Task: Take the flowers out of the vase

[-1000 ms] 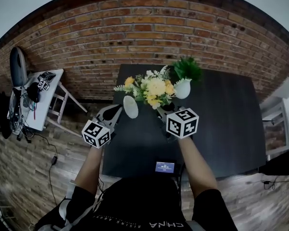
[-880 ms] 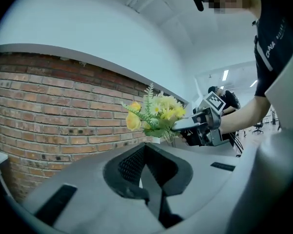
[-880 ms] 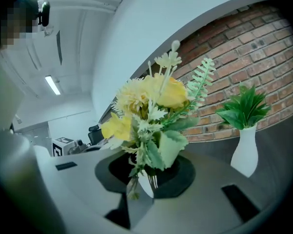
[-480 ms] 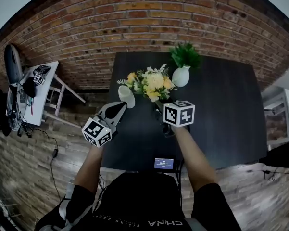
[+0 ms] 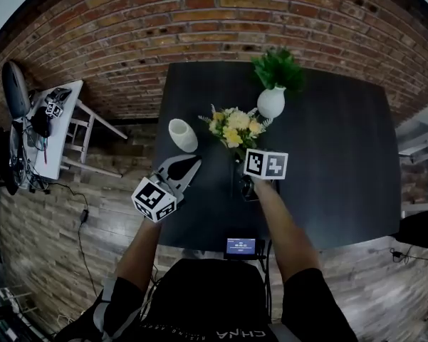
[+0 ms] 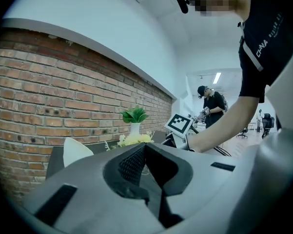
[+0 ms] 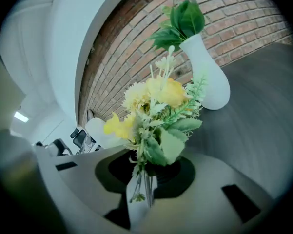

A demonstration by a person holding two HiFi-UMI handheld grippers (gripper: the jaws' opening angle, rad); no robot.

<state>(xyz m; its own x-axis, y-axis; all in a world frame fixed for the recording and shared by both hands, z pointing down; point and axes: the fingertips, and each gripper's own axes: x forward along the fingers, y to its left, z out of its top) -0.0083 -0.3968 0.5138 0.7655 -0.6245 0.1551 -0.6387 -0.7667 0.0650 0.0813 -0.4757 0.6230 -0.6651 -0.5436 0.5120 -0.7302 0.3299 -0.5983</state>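
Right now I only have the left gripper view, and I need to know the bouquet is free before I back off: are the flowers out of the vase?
Observer: Yes. From the head view, the flowers sit clear to the right of the white vase, which is on the black table with nothing in it.
Operator: What has them?
Observer: The right gripper. In its own view, its jaws are closed on the flowers' stems.
Operator: Anything near my side of the table?
Observer: A small lit screen lies at the table's near edge.
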